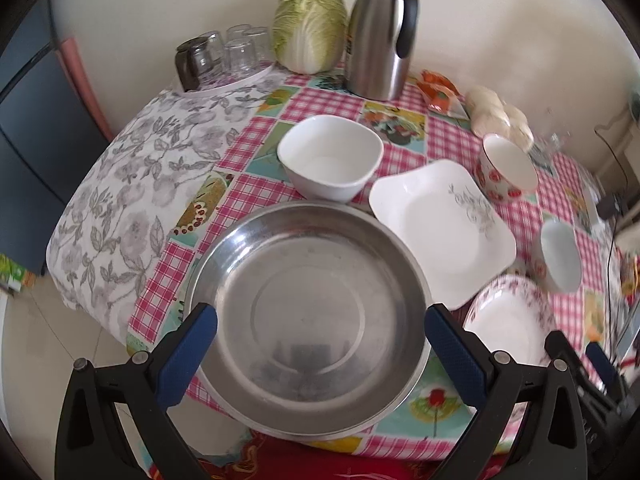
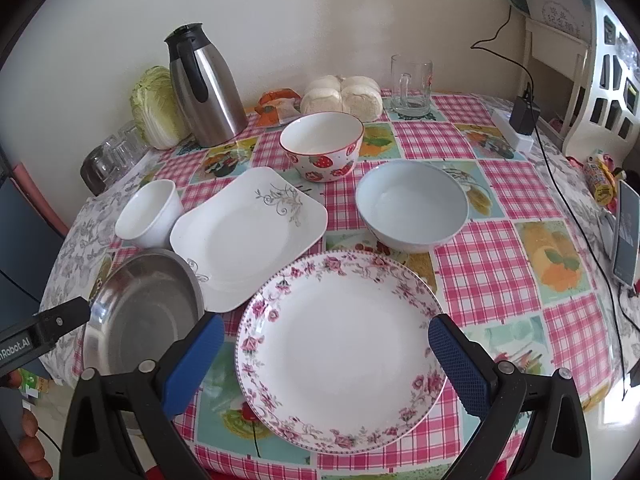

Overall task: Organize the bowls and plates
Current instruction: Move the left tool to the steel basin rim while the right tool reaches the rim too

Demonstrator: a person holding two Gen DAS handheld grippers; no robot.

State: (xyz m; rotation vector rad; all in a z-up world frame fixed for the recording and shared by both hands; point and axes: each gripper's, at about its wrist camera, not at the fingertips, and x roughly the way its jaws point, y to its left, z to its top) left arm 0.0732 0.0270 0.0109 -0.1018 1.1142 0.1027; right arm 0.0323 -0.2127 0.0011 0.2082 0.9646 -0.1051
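A round steel pan [image 1: 308, 304] lies at the table's near edge; my left gripper [image 1: 320, 344] hangs open above it, fingers apart and empty. The pan also shows in the right wrist view [image 2: 144, 312]. A floral round plate [image 2: 340, 344] lies under my open, empty right gripper [image 2: 326, 356]. Behind are a white square plate [image 2: 248, 232], a white square bowl [image 1: 330, 158], a strawberry bowl [image 2: 322, 146] and a pale blue bowl [image 2: 412, 204].
A steel thermos jug [image 2: 204, 84], a cabbage [image 1: 310, 26], upturned glasses on a tray [image 1: 224, 54], buns [image 2: 342, 94] and a glass mug [image 2: 412, 84] stand at the back. A phone [image 2: 626, 232], cables and a power strip [image 2: 514, 128] lie at the right.
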